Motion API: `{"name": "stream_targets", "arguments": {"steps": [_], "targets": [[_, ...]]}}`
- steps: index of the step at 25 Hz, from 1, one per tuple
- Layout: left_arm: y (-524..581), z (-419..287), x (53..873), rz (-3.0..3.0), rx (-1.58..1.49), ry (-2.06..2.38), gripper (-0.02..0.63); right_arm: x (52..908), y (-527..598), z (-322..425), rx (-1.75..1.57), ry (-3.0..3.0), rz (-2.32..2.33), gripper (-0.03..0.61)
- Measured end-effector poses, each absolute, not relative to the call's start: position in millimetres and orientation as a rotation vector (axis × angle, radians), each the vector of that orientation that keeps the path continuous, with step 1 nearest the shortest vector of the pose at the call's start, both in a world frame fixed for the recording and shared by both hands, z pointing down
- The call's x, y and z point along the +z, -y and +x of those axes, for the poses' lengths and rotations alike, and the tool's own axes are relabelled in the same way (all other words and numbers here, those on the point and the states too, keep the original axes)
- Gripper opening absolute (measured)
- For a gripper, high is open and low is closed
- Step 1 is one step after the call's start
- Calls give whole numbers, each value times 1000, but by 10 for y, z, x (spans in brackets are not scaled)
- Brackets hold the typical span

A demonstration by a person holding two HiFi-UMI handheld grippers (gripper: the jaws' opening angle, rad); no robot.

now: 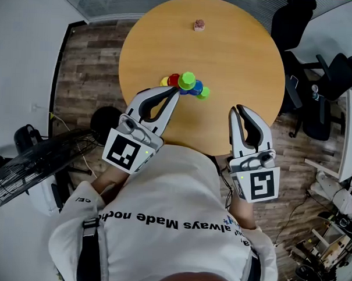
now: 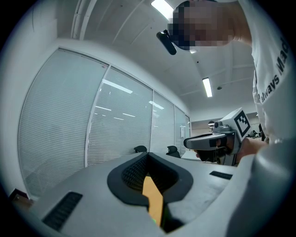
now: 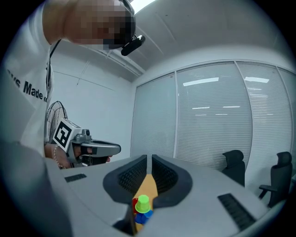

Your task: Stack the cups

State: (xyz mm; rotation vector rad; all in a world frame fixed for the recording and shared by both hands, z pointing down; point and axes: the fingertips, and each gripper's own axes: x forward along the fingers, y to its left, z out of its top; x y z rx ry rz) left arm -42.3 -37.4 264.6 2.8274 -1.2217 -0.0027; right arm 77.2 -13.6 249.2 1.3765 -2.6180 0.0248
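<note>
Head view: bright, even indoor light, no hard shadows. Table (image 1: 238, 52) evenly lit, cups (image 1: 185, 85) sharp, colours strong. Heavy fisheye, floor + chairs bend toward rim, corners black.

Left gripper view: ceiling strip light (image 2: 207, 87) at 2 o'clock blown out, streaks reflected on glass wall (image 2: 69, 120) at 10.

Right gripper view: same reflections at 2 o'clock, glare at 12. Near foreground soft in both.

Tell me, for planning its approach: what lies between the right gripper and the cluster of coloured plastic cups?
Only bare round wooden table separates the right gripper from the coloured cups, per head view.
</note>
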Motion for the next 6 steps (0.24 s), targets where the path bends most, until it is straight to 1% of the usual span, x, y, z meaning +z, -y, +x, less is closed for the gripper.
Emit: {"name": "stream_targets", "arguments": {"steps": [6], "targets": [[370,-462,2684,2824,8,1221,23,2511,127,730,24,2616,1373,52]]}}
